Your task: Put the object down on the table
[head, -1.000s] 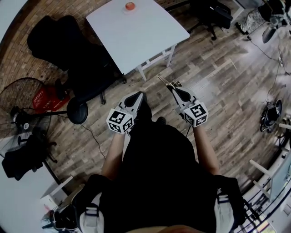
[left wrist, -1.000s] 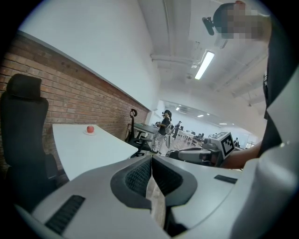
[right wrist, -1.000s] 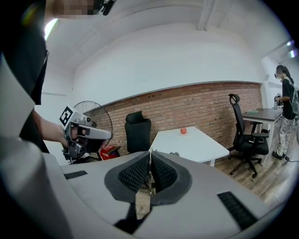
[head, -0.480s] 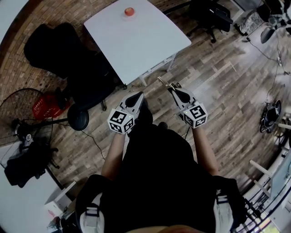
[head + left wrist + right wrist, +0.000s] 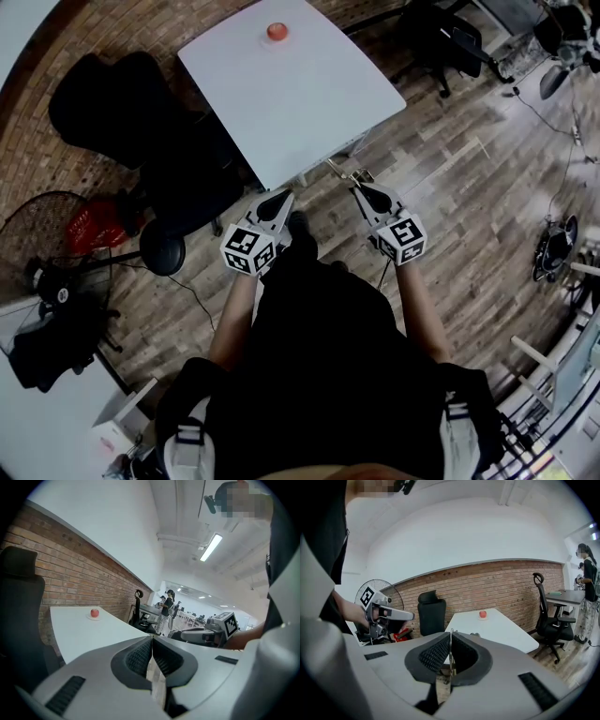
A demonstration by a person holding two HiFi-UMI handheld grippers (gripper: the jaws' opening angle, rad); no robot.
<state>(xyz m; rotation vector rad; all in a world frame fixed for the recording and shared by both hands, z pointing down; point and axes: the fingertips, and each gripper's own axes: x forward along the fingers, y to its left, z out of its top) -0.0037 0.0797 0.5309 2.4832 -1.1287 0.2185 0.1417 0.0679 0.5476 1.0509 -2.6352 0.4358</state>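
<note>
My right gripper (image 5: 358, 189) is shut on a thin, brass-coloured metal object (image 5: 342, 172) that sticks out past its tips toward the near edge of the white table (image 5: 309, 103). In the right gripper view the metal object (image 5: 450, 634) runs as a narrow strip between the closed pads of my right gripper (image 5: 450, 641). My left gripper (image 5: 281, 197) is level with it on the left, shut, with nothing between its pads (image 5: 140, 656). Both hang over the wooden floor just short of the table (image 5: 487, 630). A small red round thing (image 5: 277, 31) sits at the table's far end.
A black office chair (image 5: 122, 103) stands left of the table, another (image 5: 459, 37) at the upper right. A floor fan (image 5: 42, 202), a red basket (image 5: 89, 223) and a round black stand (image 5: 161, 249) are on the left. People stand far off (image 5: 167, 606).
The table has come nearer to both grippers, its near corner now just ahead of their tips. The grippers keep the same pose and the right one still grips the metal object.
</note>
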